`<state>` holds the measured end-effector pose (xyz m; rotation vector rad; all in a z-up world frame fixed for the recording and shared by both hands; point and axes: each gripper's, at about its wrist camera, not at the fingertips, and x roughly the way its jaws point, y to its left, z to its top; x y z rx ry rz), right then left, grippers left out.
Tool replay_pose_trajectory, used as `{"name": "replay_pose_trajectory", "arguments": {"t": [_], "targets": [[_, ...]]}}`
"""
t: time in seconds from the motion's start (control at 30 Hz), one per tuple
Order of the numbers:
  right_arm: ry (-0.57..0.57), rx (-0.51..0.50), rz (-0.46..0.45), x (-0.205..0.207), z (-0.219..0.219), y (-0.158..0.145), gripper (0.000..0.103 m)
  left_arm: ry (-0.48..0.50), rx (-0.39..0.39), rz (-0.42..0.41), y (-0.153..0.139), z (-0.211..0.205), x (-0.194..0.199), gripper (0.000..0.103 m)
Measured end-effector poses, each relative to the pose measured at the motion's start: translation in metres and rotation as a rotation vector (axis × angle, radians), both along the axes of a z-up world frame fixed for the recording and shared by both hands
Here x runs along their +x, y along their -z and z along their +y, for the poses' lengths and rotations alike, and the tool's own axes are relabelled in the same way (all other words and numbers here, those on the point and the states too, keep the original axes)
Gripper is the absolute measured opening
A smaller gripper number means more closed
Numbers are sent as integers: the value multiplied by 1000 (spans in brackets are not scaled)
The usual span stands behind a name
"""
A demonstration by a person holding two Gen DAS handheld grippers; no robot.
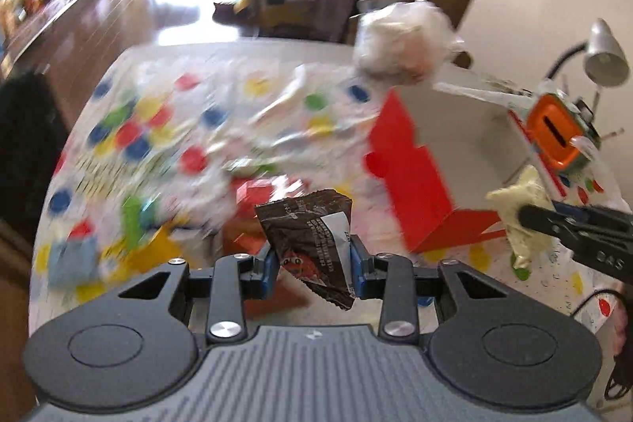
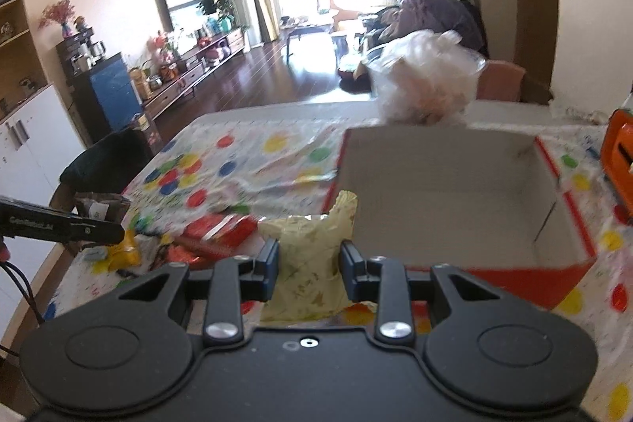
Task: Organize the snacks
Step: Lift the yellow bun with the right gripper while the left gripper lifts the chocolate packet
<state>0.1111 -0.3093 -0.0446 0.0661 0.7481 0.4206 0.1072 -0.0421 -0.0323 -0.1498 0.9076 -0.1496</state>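
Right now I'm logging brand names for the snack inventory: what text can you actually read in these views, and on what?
"DAS": on the right gripper arm, partly cut off.
White print on the dark brown snack packet, held by the left gripper: too blurred to read.
White lettering on the left gripper's arm, right wrist view: unreadable.
Pale yellow packet: no readable text.

I count two grippers of mine: the left gripper [image 1: 314,256] with one brown snack packet [image 1: 312,244] between its jaws, the right gripper [image 2: 308,260] with one pale yellow snack packet [image 2: 308,256]. One red box [image 2: 455,184] stands open on the one dotted tablecloth [image 2: 245,161]. One clear bag [image 2: 425,82] sits behind the box. One orange container [image 1: 556,131] and one desk lamp [image 1: 605,56] are at the table's right. The loose packets on the cloth are too blurred to count.
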Motion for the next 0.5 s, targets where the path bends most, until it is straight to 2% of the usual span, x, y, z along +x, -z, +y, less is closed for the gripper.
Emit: {"name": "replay_pose_trajectory", "arguments": {"t": [0.27, 0.5], "targets": [[61, -50, -23, 44, -46, 3, 31, 135, 68, -17, -8, -87, 53, 35], [115, -95, 21, 86, -89, 24, 31, 214, 104, 8, 5, -152, 95, 35]]}}
